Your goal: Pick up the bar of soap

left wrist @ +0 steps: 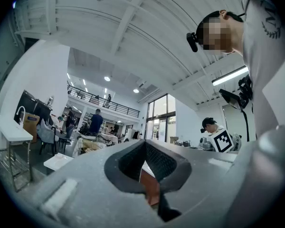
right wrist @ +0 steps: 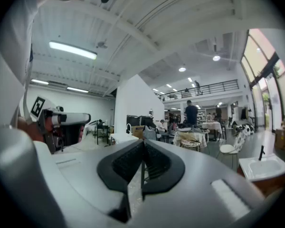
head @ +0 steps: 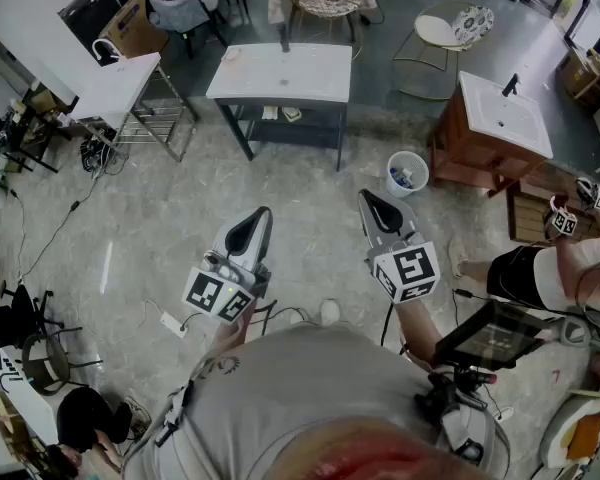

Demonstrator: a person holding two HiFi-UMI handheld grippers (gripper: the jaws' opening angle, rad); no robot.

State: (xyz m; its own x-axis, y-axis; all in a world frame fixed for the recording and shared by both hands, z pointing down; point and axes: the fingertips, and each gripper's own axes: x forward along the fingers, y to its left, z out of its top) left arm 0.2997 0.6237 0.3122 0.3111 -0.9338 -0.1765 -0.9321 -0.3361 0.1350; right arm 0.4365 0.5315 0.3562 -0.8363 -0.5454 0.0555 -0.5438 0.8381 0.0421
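I cannot make out a bar of soap in any view. In the head view both grippers are held out level in front of the person's chest, over bare floor and well short of the furniture. My left gripper has its jaws together with nothing between them; in the left gripper view the left gripper has its dark pads meeting at the tip. My right gripper is likewise shut and empty, and in the right gripper view the right gripper shows its pads touching along a thin seam.
A white table stands ahead across the floor. A wooden vanity with a white sink is at the right, with a white bucket beside it. Another person sits at the right. A folding table and cables lie at the left.
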